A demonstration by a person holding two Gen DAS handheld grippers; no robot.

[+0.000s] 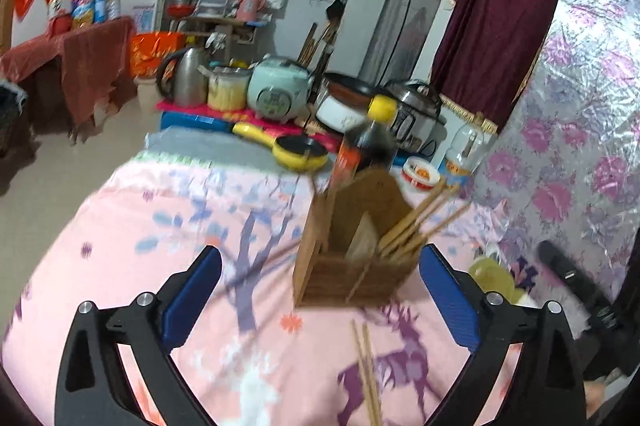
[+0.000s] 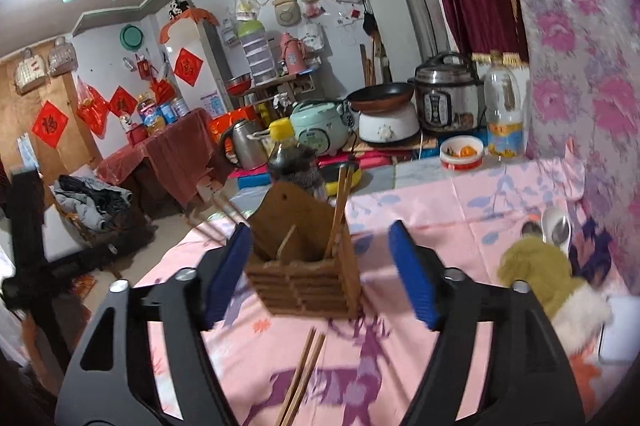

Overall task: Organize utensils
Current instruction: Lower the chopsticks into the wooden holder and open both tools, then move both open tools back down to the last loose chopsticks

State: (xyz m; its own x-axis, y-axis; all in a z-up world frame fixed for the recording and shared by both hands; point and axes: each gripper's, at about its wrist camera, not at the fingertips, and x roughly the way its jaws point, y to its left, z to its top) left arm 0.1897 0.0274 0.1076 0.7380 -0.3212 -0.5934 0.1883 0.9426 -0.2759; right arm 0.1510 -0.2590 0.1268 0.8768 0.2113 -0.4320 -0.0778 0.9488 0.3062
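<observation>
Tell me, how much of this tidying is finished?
Partly done. Several chopsticks already stand in the wooden utensil holder. Nothing is in hand: the left tool and right tool are both open and empty. Left to do: a loose pair of chopsticks lies on the pink tablecloth, and spoons rest near the flowered wall.

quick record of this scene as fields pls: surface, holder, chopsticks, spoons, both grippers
surface: pink patterned cloth
holder: wooden utensil holder, upright, divided into compartments
chopsticks in holder: several, leaning out of one compartment
chopsticks loose: a pair lying on the cloth in front of the holder
spoons: metal spoons on the cloth near the floral wall, beside a yellow-green cloth
left gripper: open, nothing held
right gripper: open, holder seen between the fingers, not gripped
</observation>
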